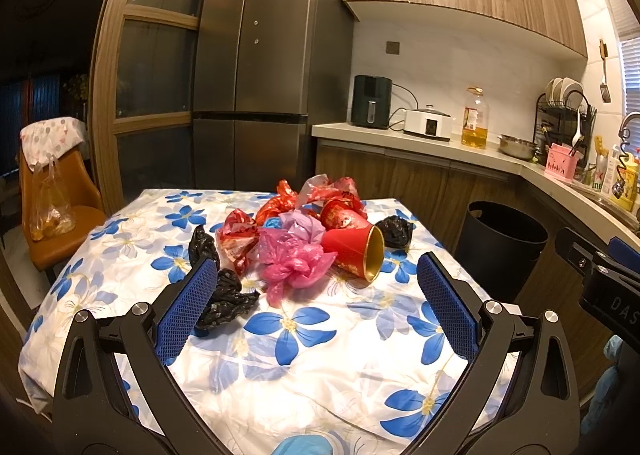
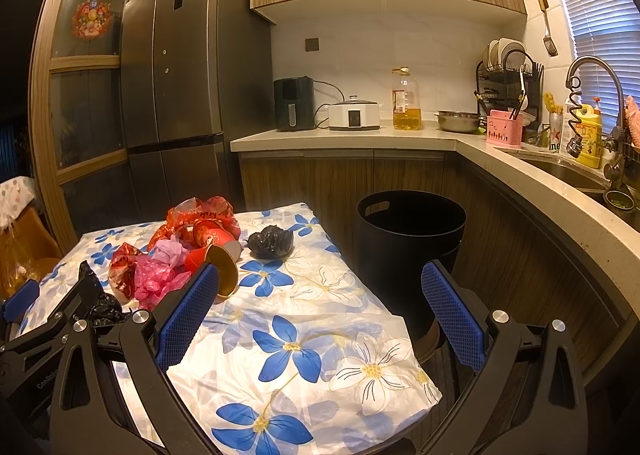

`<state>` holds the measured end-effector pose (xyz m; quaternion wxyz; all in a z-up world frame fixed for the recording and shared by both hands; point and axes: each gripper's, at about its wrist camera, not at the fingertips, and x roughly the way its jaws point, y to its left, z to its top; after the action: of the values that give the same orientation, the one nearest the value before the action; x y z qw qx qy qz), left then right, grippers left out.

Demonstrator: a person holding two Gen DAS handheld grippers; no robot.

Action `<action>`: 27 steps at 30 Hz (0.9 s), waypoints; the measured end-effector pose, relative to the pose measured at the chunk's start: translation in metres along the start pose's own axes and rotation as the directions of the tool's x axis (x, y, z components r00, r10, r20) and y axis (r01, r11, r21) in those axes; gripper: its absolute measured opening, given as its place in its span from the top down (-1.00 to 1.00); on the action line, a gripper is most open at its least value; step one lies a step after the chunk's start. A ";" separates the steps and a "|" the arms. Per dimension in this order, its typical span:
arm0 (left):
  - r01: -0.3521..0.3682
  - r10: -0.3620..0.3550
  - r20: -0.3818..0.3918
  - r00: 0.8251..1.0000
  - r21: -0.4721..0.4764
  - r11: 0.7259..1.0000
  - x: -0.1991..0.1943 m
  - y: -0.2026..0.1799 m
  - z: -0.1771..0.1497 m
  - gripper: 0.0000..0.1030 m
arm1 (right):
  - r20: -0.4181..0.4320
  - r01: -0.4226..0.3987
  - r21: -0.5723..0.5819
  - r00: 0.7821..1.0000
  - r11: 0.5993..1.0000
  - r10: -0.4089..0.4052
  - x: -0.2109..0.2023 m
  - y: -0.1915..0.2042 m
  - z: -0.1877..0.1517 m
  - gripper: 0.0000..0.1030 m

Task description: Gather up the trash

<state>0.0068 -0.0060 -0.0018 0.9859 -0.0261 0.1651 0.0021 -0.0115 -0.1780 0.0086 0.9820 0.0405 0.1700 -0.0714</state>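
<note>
Both tongs hang above the table (image 1: 320, 375) with its blue-flowered cloth, and each is spread wide with nothing between its blue pads: the left gripper (image 1: 316, 295) faces the trash heap, the right gripper (image 2: 320, 299) sits toward the table's right edge. The heap lies mid-table: a pink plastic bag (image 1: 294, 259), a red paper cup (image 1: 354, 249) tipped on its side, red wrappers (image 1: 238, 237) and 2 black bags (image 1: 226, 301) (image 1: 396, 231). A black bin (image 2: 410, 247) stands on the floor just beside the table.
</note>
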 end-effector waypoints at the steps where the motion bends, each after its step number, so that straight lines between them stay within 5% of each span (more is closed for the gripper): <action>1: 0.002 -0.002 0.000 1.000 -0.002 1.000 0.001 -0.001 0.000 -0.91 | 0.000 -0.003 0.001 1.000 1.000 0.003 0.001 0.000 0.000 -0.90; 7: 0.002 -0.002 0.019 1.000 -0.026 1.000 0.002 0.011 -0.005 -0.91 | -0.020 -0.018 0.004 1.000 1.000 0.018 0.014 0.001 -0.006 -0.90; 20: -0.190 0.196 0.043 0.980 -0.115 0.975 0.038 0.089 -0.032 -0.91 | -0.076 -0.109 0.003 0.991 0.994 0.109 0.065 0.020 -0.036 -0.90; 27: -0.234 0.235 0.004 0.972 -0.088 0.968 0.085 0.104 -0.030 -0.78 | -0.092 -0.199 0.000 0.976 0.980 0.198 0.097 0.045 -0.049 -0.90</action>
<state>0.0759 0.0958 -0.0633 0.9778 -0.0490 0.1598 0.1261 0.0700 -0.1404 -0.0685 0.9756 0.0558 0.2101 0.0299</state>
